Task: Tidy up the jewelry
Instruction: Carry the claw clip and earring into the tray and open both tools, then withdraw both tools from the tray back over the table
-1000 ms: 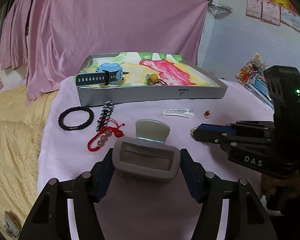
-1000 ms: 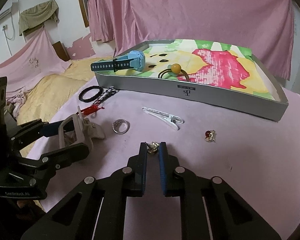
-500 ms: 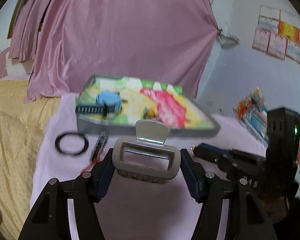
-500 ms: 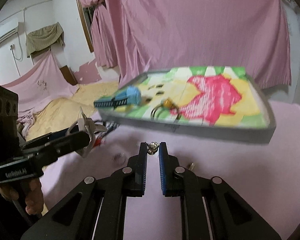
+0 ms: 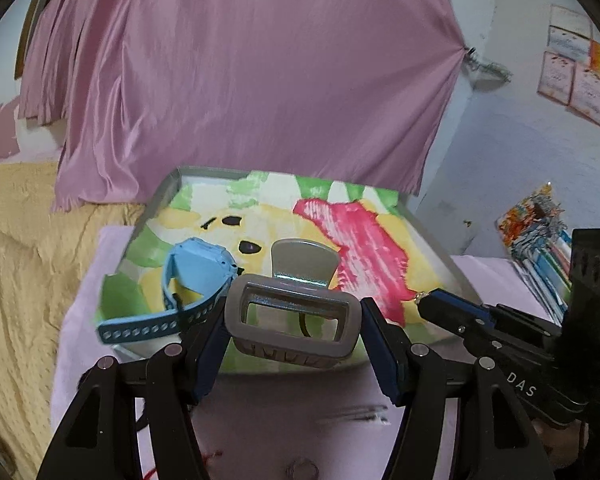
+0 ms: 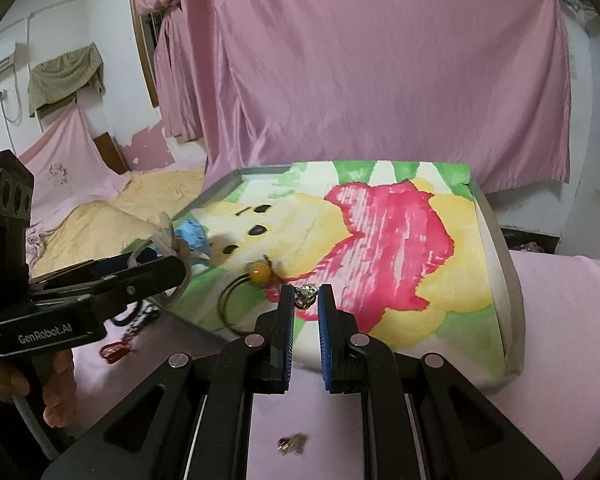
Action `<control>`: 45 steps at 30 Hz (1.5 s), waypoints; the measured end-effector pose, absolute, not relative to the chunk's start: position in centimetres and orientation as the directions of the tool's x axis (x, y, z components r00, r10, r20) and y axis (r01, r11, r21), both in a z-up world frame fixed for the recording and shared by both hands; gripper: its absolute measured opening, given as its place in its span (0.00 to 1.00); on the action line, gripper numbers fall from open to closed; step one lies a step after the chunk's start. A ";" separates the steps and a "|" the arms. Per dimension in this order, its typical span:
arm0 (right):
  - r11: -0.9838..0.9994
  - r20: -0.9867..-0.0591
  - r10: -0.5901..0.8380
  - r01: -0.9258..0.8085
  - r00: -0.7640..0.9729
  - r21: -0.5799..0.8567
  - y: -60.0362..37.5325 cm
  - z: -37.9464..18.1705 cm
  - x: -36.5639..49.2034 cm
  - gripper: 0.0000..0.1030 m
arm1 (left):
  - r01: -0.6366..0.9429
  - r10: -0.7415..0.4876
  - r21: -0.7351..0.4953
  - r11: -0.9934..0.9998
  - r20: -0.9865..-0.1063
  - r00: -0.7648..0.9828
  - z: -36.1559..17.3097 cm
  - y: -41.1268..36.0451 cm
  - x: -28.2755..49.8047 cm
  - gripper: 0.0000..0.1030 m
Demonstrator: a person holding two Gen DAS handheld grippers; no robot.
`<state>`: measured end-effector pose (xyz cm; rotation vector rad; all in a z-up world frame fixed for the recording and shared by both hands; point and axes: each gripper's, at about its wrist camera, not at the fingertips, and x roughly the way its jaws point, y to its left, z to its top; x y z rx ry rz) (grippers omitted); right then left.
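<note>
the letters "das" are showing in pale print on the black body of the right gripper (image 5: pixel 420 302), seen from the left wrist view; "genrobot.ai" is showing in pale print on the black side of the left gripper (image 6: pixel 168 258) in the right wrist view; the wall papers (image 5: pixel 576 68) are staying too blurred to read
</note>
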<state>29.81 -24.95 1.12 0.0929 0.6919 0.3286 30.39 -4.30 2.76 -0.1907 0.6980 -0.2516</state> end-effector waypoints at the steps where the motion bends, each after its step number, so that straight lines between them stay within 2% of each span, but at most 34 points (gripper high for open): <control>1: 0.945 -0.619 0.325 -0.265 0.715 0.190 -24.9 0.9 30.2 0.10 | 0.159 -0.284 -0.250 0.955 -0.620 0.731 2.5 -4.4 31.0 0.59; 12: 0.949 -0.706 0.309 -0.249 0.637 0.191 -24.3 -1.7 33.0 0.10 | 0.110 -0.230 -0.210 0.972 -0.728 0.646 -0.1 -5.5 33.6 0.59; 20: 0.954 -0.739 0.293 -0.233 0.606 0.187 -24.0 -2.5 33.8 0.12 | 0.109 -0.215 -0.190 0.976 -0.739 0.639 -0.3 -5.7 33.6 0.59; 22: 0.956 -0.740 0.289 -0.226 0.608 0.187 -24.2 -2.5 33.8 0.16 | 0.110 -0.214 -0.188 0.976 -0.740 0.638 -0.3 -5.7 33.6 0.59; 25: 0.957 -0.738 0.286 -0.215 0.611 0.193 -24.7 -2.4 33.7 0.30 | 0.105 -0.215 -0.193 0.976 -0.735 0.643 -0.3 -5.6 33.5 0.60; 26: 0.959 -0.736 0.282 -0.210 0.616 0.192 -24.9 -2.4 33.6 0.32 | 0.104 -0.219 -0.199 0.974 -0.732 0.646 -0.2 -5.5 33.4 0.60; 29: 0.960 -0.725 0.279 -0.202 0.630 0.193 -25.4 -2.2 33.2 0.39 | 0.105 -0.233 -0.220 0.970 -0.712 0.663 0.1 -5.3 32.9 0.68; 31: 0.959 -0.712 0.282 -0.199 0.644 0.200 -25.7 -1.9 32.7 0.48 | 0.101 -0.233 -0.225 0.969 -0.699 0.676 0.4 -5.2 32.4 0.74; 34: 0.959 -0.685 0.285 -0.193 0.670 0.209 -26.0 -1.3 31.9 0.54 | 0.102 -0.230 -0.223 0.969 -0.686 0.691 0.7 -5.2 31.8 0.74; 41: 0.972 -0.630 0.230 -0.140 0.742 0.190 -26.9 -0.2 29.3 0.81 | 0.089 -0.219 -0.228 0.970 -0.646 0.732 1.6 -5.0 29.7 0.81; 45: 0.973 -0.603 0.217 -0.123 0.768 0.193 -27.6 0.3 28.1 0.85 | 0.084 -0.207 -0.223 0.971 -0.613 0.763 2.3 -4.7 28.3 0.88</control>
